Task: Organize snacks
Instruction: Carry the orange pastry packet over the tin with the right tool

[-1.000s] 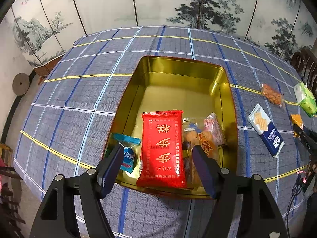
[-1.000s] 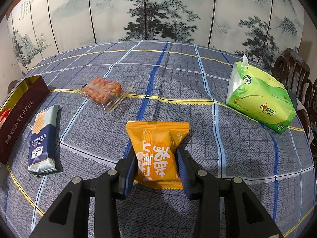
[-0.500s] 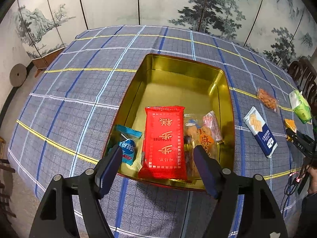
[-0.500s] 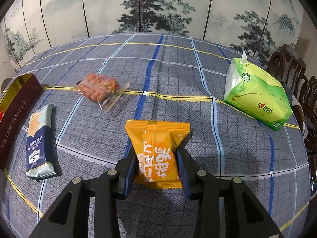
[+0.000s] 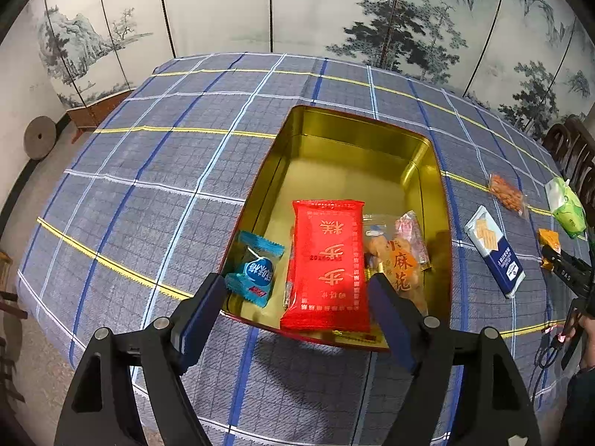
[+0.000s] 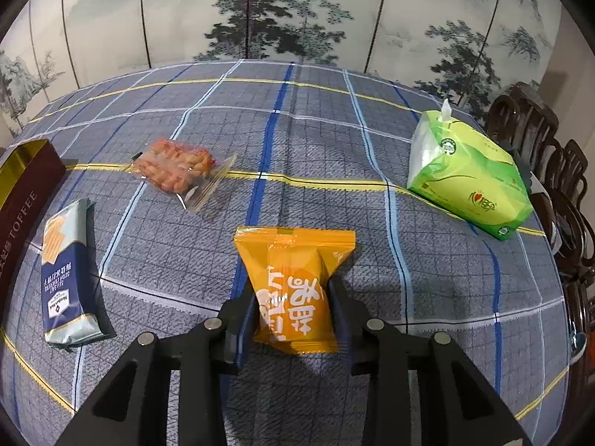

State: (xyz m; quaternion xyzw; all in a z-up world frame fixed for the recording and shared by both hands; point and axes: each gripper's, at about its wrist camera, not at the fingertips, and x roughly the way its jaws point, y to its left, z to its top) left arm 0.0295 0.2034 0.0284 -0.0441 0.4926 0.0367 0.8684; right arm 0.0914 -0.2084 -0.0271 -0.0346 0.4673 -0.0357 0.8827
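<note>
1. Right tongs [image 6: 293,308] have just been closing and now pinch the orange snack packet [image 6: 293,282] lying on the bench [image 6: 372,186].
2. Left tongs [image 5: 297,316], just opened, stand spread and empty over the red packet [image 5: 327,264] inside the gold tin [image 5: 357,130].
3. Judged step: pickup; next, lift the packet toward the tin at 9 o'clock.

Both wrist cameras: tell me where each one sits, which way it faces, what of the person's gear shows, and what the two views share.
Left wrist view: sits on the left tongs, looking steeply down at the gold tin with the red packet inside; its own open fingers show, plus the right tongs at the far right edge.
Right wrist view: sits on the right tongs, facing down at the tablecloth; its fingers are closed on the orange packet.
Shared: orange packet, blue cracker pack, clear snack bag, green tissue pack, tin.
</note>
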